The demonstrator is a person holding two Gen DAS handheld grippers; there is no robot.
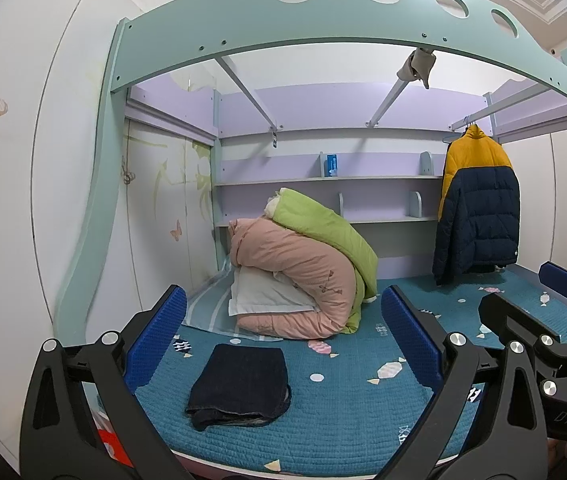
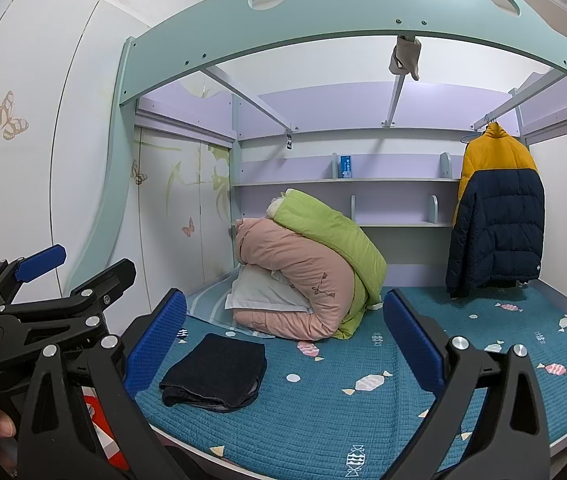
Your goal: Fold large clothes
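A folded dark denim garment (image 1: 239, 386) lies on the teal quilted bed (image 1: 343, 412), near its front left; it also shows in the right wrist view (image 2: 213, 372). A yellow and navy puffer jacket (image 1: 477, 208) hangs on a rail at the back right, and shows in the right wrist view (image 2: 497, 212) too. My left gripper (image 1: 283, 344) is open and empty, held above the bed's front edge. My right gripper (image 2: 285, 346) is open and empty beside it. Each gripper shows in the other's view: the right one (image 1: 531, 300), the left one (image 2: 79, 268).
A rolled pink and green duvet (image 1: 311, 268) with a white pillow (image 1: 267, 296) sits mid-bed at the back. Lilac shelves (image 1: 323, 178) line the back wall. A teal upper-bunk frame (image 1: 323, 28) arches overhead. White wardrobe doors (image 1: 15, 160) stand on the left.
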